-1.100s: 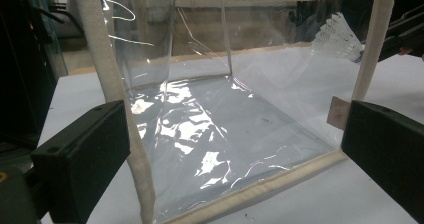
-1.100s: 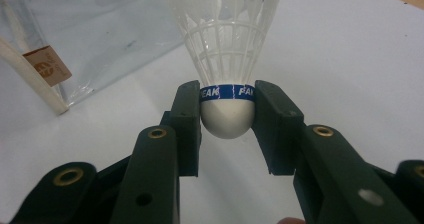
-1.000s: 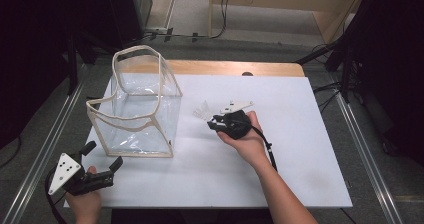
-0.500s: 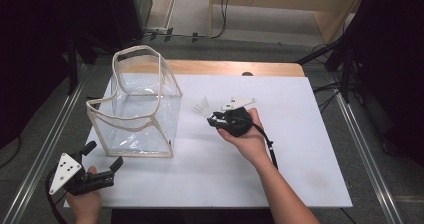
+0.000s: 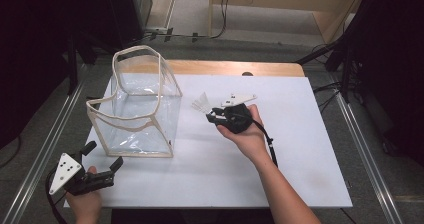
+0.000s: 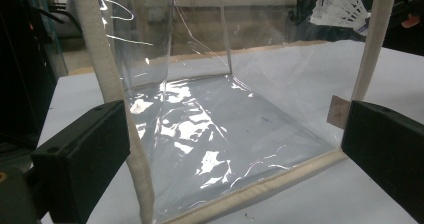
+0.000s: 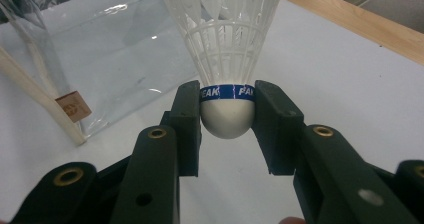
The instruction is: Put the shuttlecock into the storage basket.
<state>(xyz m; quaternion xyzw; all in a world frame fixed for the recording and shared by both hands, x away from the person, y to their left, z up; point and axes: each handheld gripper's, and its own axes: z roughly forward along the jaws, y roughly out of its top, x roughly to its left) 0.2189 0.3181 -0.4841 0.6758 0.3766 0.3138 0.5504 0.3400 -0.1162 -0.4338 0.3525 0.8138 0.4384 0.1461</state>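
Shuttlecock [image 7: 226,59], white netted plastic skirt, rounded cork clamped in right gripper [image 7: 227,115] jaws; left gripper [image 5: 104,160] jaws gape before clear, fabric-trimmed bag [image 5: 137,111].

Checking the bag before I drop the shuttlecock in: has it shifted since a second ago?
No. In the high view the bag sits at the same spot on the white table, its base corner equally near the front-left edge.

A white worktop [image 5: 300,149] with a wooden far edge [image 5: 225,67] stands on grey floor [image 5: 200,46]. Metal rails [image 5: 360,149] flank it. Dark shapes, perhaps equipment, crowd both sides.
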